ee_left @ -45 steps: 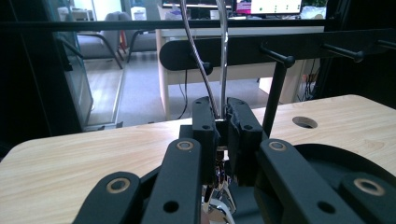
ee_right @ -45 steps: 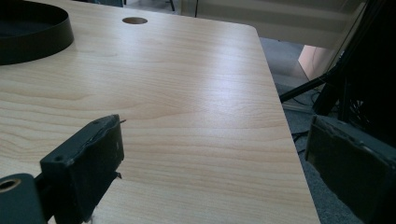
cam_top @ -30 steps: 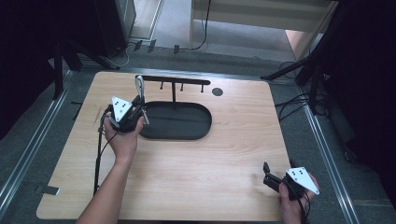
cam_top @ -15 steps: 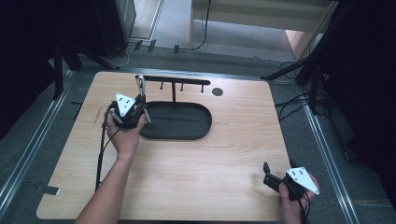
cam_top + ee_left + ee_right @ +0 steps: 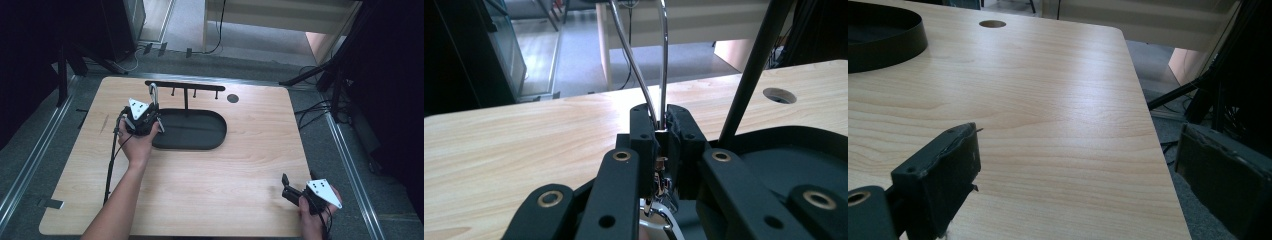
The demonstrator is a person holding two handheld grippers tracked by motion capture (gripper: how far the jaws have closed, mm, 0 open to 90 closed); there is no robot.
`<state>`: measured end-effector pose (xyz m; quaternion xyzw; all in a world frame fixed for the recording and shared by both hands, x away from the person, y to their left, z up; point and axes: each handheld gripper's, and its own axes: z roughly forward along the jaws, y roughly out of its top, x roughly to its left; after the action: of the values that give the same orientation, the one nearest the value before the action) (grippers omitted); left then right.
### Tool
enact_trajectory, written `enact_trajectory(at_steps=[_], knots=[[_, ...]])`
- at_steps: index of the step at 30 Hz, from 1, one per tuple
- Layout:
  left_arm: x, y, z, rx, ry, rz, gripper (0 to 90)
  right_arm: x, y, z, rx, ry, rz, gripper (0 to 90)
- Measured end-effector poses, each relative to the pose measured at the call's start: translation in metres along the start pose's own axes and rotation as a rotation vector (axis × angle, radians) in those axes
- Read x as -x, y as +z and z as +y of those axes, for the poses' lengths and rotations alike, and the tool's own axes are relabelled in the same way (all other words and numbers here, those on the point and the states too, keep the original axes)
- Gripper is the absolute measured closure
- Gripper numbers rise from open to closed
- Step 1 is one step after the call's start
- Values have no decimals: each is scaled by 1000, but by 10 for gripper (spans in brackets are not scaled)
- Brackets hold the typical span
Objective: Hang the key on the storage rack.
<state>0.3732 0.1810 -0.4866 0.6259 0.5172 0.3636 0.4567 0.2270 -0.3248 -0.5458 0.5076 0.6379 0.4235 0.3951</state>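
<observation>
My left gripper [image 5: 153,106] is shut on a silver metal loop [image 5: 154,93] that sticks up from its jaws, just under the left end of a black hook rack's crossbar [image 5: 185,85]. In the left gripper view the loop's two wires [image 5: 663,60] rise from between the closed jaws of the left gripper [image 5: 663,132], with the rack's post [image 5: 749,75] to the right. The rack stands in a black oval tray [image 5: 200,131]. My right gripper [image 5: 287,187] rests open near the table's front right corner. In the right gripper view the right gripper [image 5: 1078,165] holds nothing between its wide-apart jaws.
A round cable hole [image 5: 232,98] sits in the wooden tabletop [image 5: 240,165] behind the tray, also seen as a hole [image 5: 992,23] in the right gripper view. Small pegs hang from the crossbar. Metal rails and dark stands flank the table on both sides.
My left gripper has moved a little to the right and back with the loop, closer to the crossbar. The right gripper has stayed where it was.
</observation>
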Motion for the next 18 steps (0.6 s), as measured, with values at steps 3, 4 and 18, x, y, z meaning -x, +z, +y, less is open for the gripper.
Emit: enact_trajectory(at_steps=[3, 4, 18], knots=[[0, 0, 0, -2, 1, 2, 827, 0, 0, 0, 0, 0, 0, 43], [0, 0, 0, -3, 4, 2, 825, 0, 0, 0, -1, 0, 1, 43], [-3, -10, 2, 1, 27, -46, 559, 0, 0, 0, 0, -4, -2, 43]])
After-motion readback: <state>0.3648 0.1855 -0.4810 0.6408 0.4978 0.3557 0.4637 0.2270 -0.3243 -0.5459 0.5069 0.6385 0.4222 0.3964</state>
